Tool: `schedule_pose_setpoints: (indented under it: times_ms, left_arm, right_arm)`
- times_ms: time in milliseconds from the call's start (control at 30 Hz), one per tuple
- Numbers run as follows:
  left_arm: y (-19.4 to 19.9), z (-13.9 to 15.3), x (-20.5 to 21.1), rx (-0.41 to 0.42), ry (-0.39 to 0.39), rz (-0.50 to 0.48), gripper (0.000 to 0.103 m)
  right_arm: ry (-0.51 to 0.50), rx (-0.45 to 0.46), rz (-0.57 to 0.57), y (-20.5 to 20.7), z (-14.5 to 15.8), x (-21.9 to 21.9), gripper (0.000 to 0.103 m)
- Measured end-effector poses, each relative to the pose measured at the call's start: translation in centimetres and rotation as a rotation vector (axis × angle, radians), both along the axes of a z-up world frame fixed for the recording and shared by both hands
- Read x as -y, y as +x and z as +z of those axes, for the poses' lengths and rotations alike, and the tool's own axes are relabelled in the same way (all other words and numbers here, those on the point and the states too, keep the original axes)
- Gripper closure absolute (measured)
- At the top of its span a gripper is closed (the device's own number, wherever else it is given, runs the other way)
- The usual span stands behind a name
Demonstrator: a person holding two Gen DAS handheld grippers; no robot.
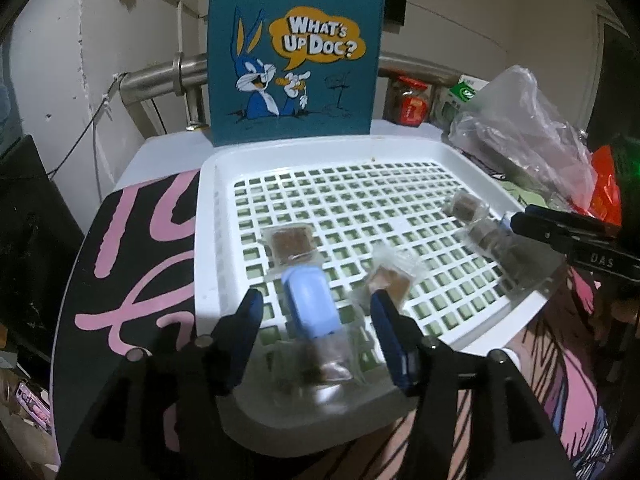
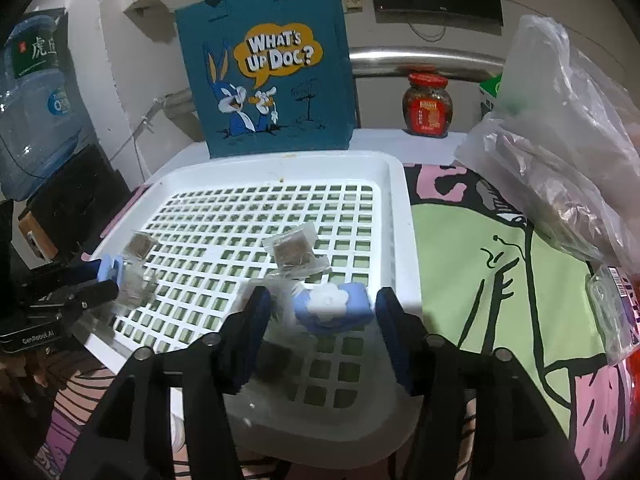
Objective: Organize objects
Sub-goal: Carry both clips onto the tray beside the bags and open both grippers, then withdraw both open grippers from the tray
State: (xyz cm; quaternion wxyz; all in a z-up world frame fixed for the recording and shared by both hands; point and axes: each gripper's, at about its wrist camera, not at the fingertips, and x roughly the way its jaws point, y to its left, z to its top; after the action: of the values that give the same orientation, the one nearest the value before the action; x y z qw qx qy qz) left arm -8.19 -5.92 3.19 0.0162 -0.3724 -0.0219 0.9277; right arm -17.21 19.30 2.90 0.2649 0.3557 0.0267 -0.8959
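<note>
A white slotted tray [image 1: 208, 216] [image 2: 400, 208] lies on the table, holding several clear packets of brown cubes [image 1: 290, 242] [image 2: 294, 254]. In the left wrist view a light-blue clip [image 1: 310, 304] on a clear bag of brown cubes [image 1: 328, 360] lies between the open fingers of my left gripper [image 1: 316, 308]. In the right wrist view a blue clip with a white flower [image 2: 332, 306] on a clear bag lies between the open fingers of my right gripper [image 2: 320, 304]. Each gripper shows in the other view, the right one [image 1: 520, 220] and the left one [image 2: 108, 276], at a clipped bag.
A teal "What's Up Doc?" tote bag [image 1: 296, 52] [image 2: 268, 76] stands behind the tray. A red-lidded jar [image 2: 427, 105], a green carton and a crumpled clear plastic bag [image 2: 568, 140] sit to the right. A water jug [image 2: 36, 96] stands far left.
</note>
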Motion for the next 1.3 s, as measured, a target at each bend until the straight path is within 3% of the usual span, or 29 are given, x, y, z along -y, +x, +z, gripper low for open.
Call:
schedule_pose_setpoints:
  times_ms: [233,533,867,1300]
  left_arm:
    - [2.1,2.4,-1.0,-0.071,0.011,-0.034,0.04]
    - [5.9,5.2,-2.2,-0.15,0.028,-0.07,0.04]
    - [8.1,3.2,-4.8,-0.073,0.041,-0.142,0.04]
    - [8.4,0.0,-7.0,0.026,0.02,-0.19,0.04]
  right_arm:
    - [-0.065,-0.064,0.002,2.6,2.6,-1.1,0.025]
    - [-0.134,-0.128,0.055,7.0,5.6,-2.0,0.022]
    - [-0.138,-0.134,0.107,10.7,5.7,-1.7,0.022]
    - [-0.046,-0.056,0.151,11.2,2.0,0.2,0.022]
